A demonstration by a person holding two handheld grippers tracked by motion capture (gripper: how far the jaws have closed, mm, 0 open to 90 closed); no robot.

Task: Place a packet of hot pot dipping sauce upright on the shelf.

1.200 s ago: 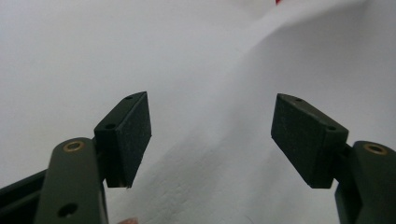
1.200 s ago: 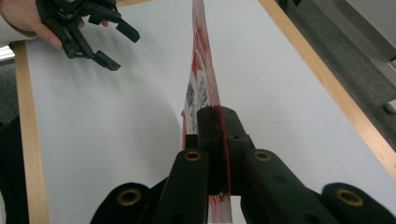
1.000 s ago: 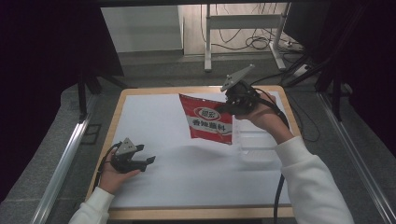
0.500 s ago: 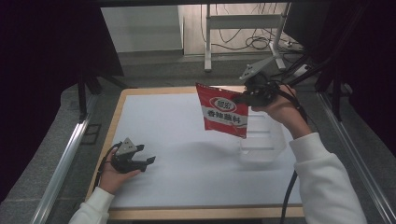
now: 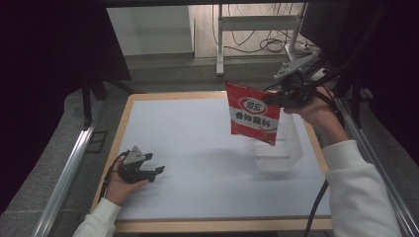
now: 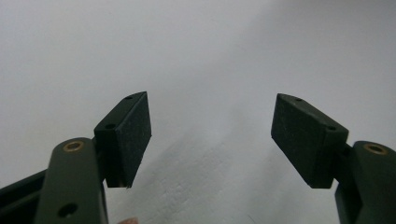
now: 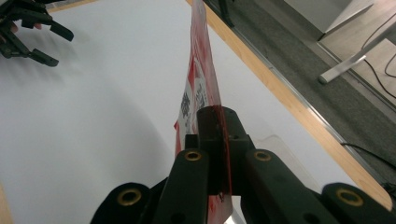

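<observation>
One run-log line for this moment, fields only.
left tongs: open, resting on table | right tongs: shut on red pouch, held above clear bin | pouch not in bin

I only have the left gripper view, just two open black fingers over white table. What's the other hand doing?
Observer: The right gripper is shut on a red snack packet, held in the air.
Operator: Over what?
Observer: Above a clear plastic container near the table's right edge.
Operator: How is the packet gripped?
Observer: In the right gripper view the fingers pinch its edge, so it shows nearly edge-on.
</observation>
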